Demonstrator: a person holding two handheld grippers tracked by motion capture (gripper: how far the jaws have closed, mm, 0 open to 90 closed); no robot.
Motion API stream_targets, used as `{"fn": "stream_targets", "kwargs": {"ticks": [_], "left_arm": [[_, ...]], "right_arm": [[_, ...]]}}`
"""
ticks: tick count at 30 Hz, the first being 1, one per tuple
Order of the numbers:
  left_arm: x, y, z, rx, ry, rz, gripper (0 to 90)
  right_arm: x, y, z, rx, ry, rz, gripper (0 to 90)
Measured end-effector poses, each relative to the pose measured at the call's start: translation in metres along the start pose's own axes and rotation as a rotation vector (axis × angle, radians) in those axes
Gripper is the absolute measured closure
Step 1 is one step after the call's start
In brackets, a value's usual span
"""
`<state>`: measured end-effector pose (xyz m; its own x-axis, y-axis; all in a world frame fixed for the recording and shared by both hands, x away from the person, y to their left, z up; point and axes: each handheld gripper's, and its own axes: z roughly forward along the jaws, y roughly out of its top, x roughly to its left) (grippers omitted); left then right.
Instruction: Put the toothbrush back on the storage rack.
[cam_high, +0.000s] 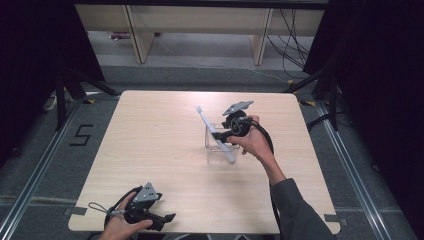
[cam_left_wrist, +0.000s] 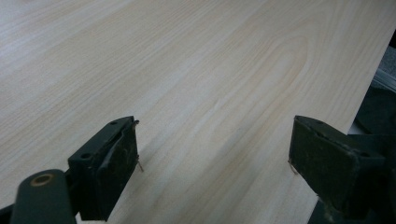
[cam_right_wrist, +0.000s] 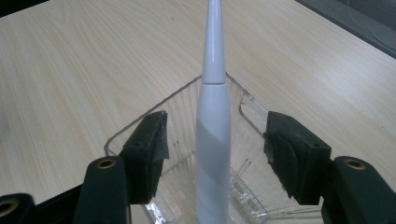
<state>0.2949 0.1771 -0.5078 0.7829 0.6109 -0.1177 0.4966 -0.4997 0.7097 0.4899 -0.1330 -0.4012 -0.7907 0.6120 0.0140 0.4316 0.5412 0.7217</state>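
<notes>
Two grippers over a light wood table (cam_high: 165, 150). L gripper (cam_high: 162, 220) sits at the table's near edge, approx 7 o'clock from centre, held by the left hand (cam_high: 120, 227); its grey plate faces up. In the left gripper view its jaws stand wide apart w/ nothing between them but bare wood grain, table edge at 3 o'clock.

R gripper (cam_high: 220, 136) is right of table centre, approx 2 o'clock, held by the right hand (cam_high: 257, 142), dark sleeve (cam_high: 297, 210) running back to 5 o'clock. It hovers at a clear bin (cam_high: 215, 150). A white toothbrush (cam_high: 215, 135) leans in the bin, tilted, head end pointing to approx 11 o'clock, lower end down inside the bin.

In the right gripper view the toothbrush (cam_right_wrist: 213, 140) stands straight up the middle between the jaws, base in the bin (cam_right_wrist: 187, 107), neck narrowing toward 12 o'clock. Jaws are wide, one each side of the handle w/ a clear gap on both sides, not touching it. Jaw tips look level w/ the bin's rim; can't tell if they touch the walls.

L and R grippers well apart.
</notes>
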Motion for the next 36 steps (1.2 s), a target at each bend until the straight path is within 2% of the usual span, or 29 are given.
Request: {"fn": "stream_targets", "kwargs": {"ticks": [1,2,4,5,6,7,8,9,10,12,13,14,16,19,22,24,28,30,31,32,33,34,35,36], "left_arm": [[0.000,0.000,0.000,0.001,0.000,0.002,14.9],[0.000,0.000,0.000,-0.002,0.000,-0.002,14.9],[-0.001,0.000,0.001,-0.017,-0.010,-0.018,14.9],[-0.001,0.000,0.001,-0.016,-0.010,-0.018,14.9],[-0.001,0.000,0.001,-0.017,-0.010,-0.018,14.9],[-0.001,0.000,0.001,-0.017,-0.010,-0.018,14.9],[-0.001,0.000,0.001,-0.015,-0.009,-0.017,14.9],[-0.001,0.000,0.001,-0.014,-0.009,-0.017,15.0],[-0.001,0.000,0.001,-0.013,-0.009,-0.017,14.9],[-0.001,0.000,0.001,-0.014,-0.009,-0.016,14.9],[-0.001,0.000,0.001,-0.014,-0.009,-0.017,14.9],[-0.001,0.000,0.001,-0.014,-0.009,-0.017,14.9],[0.000,0.000,0.000,0.000,0.001,-0.002,14.9],[-0.001,0.000,0.001,-0.015,-0.008,-0.017,14.9],[0.000,0.000,0.000,-0.002,0.000,-0.002,14.9],[-0.001,0.000,0.001,-0.015,-0.008,-0.016,14.9],[-0.001,0.000,0.001,-0.014,-0.005,-0.014,14.9],[-0.001,0.000,0.001,-0.018,-0.007,-0.016,14.9],[0.001,0.000,0.000,0.003,0.005,-0.003,14.9],[0.001,0.000,0.000,-0.004,0.004,-0.004,14.9],[0.001,0.000,0.000,-0.005,0.006,-0.002,14.9],[-0.001,0.000,0.001,-0.027,0.000,-0.028,14.9],[0.000,0.000,0.000,-0.012,-0.003,-0.015,14.9],[0.001,0.000,0.000,0.000,0.011,-0.004,14.9]], "right_arm": [[0.002,-0.001,-0.001,-0.010,-0.002,0.038,39.1],[0.001,-0.001,-0.004,-0.013,0.012,0.033,39.2],[-0.001,-0.002,-0.007,-0.041,-0.002,0.034,39.1],[-0.003,-0.003,-0.010,-0.039,0.012,0.028,39.0],[-0.003,-0.003,-0.011,-0.052,0.001,0.025,38.8],[-0.004,-0.004,-0.015,-0.038,0.005,0.031,38.8],[-0.005,-0.005,-0.014,-0.065,-0.014,0.026,38.8],[-0.007,-0.005,-0.018,-0.045,-0.002,0.020,38.8],[-0.007,-0.007,-0.020,-0.046,-0.006,0.037,38.7],[-0.009,-0.009,-0.021,-0.064,-0.026,0.024,38.1],[-0.008,-0.011,-0.022,-0.061,-0.020,0.051,37.6],[-0.009,-0.011,-0.024,-0.045,-0.021,0.054,37.5],[-0.011,-0.013,-0.026,-0.053,-0.023,0.040,37.4],[-0.011,-0.015,-0.028,-0.068,-0.031,0.051,36.2],[-0.013,-0.016,-0.031,-0.075,-0.042,0.041,34.7],[-0.011,-0.018,-0.035,-0.070,-0.037,0.058,34.0],[-0.011,-0.022,-0.040,-0.081,-0.061,0.047,31.9],[-0.012,-0.025,-0.040,-0.104,-0.067,0.035,31.7],[-0.009,-0.027,-0.042,-0.092,-0.063,0.063,31.5],[-0.012,-0.029,-0.042,-0.101,-0.065,0.031,31.0],[-0.010,-0.031,-0.043,-0.107,-0.069,0.046,30.6],[-0.011,-0.033,-0.044,-0.099,-0.070,0.043,30.5],[-0.010,-0.035,-0.045,-0.100,-0.067,0.058,30.3],[-0.010,-0.036,-0.046,-0.099,-0.064,0.053,30.3]]}}
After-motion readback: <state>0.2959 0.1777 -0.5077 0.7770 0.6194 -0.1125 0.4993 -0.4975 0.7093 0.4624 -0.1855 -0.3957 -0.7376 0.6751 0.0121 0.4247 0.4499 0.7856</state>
